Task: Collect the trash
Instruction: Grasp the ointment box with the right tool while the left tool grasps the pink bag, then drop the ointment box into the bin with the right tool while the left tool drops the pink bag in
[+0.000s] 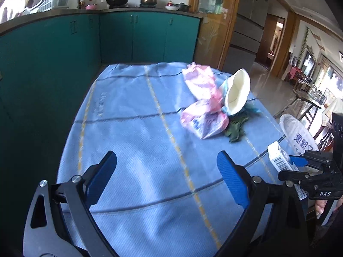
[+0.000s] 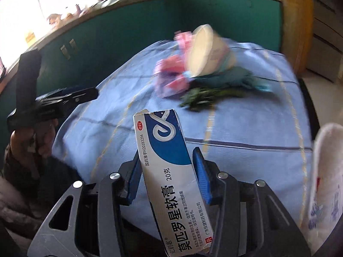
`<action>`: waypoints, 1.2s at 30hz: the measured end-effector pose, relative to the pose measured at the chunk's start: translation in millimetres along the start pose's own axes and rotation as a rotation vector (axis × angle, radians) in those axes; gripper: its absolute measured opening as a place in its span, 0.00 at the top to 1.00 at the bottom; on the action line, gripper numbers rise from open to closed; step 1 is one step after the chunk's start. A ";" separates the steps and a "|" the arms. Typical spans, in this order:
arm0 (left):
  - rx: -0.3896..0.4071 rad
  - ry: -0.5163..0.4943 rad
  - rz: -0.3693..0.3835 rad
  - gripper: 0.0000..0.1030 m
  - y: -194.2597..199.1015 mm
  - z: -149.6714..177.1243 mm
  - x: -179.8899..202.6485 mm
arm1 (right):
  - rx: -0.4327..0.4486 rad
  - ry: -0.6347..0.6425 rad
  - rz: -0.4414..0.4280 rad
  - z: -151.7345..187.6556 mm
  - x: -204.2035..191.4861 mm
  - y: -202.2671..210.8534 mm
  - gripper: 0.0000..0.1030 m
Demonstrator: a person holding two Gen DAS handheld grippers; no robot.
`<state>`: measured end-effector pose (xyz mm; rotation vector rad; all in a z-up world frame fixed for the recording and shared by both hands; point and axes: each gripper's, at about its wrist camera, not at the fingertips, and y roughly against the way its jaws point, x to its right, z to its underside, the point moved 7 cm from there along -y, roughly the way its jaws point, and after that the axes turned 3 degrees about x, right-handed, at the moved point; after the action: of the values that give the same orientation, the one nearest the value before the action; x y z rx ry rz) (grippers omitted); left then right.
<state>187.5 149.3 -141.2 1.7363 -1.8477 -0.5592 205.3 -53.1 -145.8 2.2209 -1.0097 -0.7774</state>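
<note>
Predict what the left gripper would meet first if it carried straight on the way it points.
Probably the blue tablecloth: the open left gripper tilts down at bare cloth, left of the pink plastic bag. Depth is unclear.

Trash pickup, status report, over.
Right gripper shut on ointment box. Left gripper open, empty. Pink wrappers, paper cup, leaves left on table. Bin right, path clear.

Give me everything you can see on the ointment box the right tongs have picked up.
The ointment box is a long, slim cardboard carton, white with a dark blue curved panel and a looping logo, Chinese lettering along its length and a barcode on one side. Its far end flap looks slightly open. It sits tilted between the blue pads of the right tongs, lifted off the blue tablecloth, with the bag-lined bin close beside it.
</note>
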 end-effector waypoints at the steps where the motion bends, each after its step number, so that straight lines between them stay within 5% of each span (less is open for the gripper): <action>1: 0.006 -0.013 0.017 0.09 -5.9 -8.5 7.7 | 0.026 -0.053 0.046 -2.4 14.8 4.6 0.55; 5: -0.025 -0.061 0.076 0.09 -40.8 -32.8 33.6 | 0.054 -0.275 0.244 -4.7 73.6 3.2 0.55; 8: -0.064 -0.106 0.098 0.09 -79.7 -44.2 48.9 | 0.051 -0.367 0.265 -2.2 94.8 -3.3 0.54; 10: -0.102 -0.123 0.093 0.09 -101.9 -45.9 52.7 | 0.026 -0.360 0.311 0.7 98.1 -10.7 0.50; 12: -0.156 -0.117 0.132 0.09 -119.9 -43.5 56.5 | 0.005 -0.337 0.336 4.0 96.0 -18.8 0.32; 14: -0.171 -0.097 0.153 0.09 -130.9 -42.7 56.7 | 0.000 -0.298 0.344 6.4 94.7 -22.5 0.28; 16: -0.176 -0.089 0.175 0.21 -135.4 -40.2 58.1 | -0.011 -0.246 0.379 7.9 91.5 -24.0 0.28; 18: -0.157 -0.075 0.181 0.25 -134.4 -40.4 56.6 | -0.015 -0.207 0.403 9.0 90.1 -25.3 0.28; 19: -0.149 -0.069 0.182 0.36 -132.5 -40.0 55.7 | -0.011 -0.203 0.402 9.6 88.5 -25.8 0.28; 21: -0.148 -0.077 0.176 0.45 -127.7 -37.0 53.3 | 0.004 -0.204 0.396 9.9 88.3 -24.5 0.48; 23: -0.130 -0.073 0.164 0.47 -117.7 -35.7 46.9 | 0.015 -0.201 0.389 11.4 88.0 -19.8 0.57; 30: -0.048 -0.011 0.128 0.48 -55.6 -28.8 26.9 | 0.078 -0.271 0.339 14.8 96.7 3.6 0.57; 36: 0.003 -0.075 0.202 0.48 -16.3 -39.6 65.1 | 0.208 -0.369 0.454 16.3 138.7 72.8 0.57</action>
<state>223.6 85.7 -114.4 1.5259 -2.0481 -0.5468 236.0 -207.6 -143.0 1.9267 -1.7681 -0.9174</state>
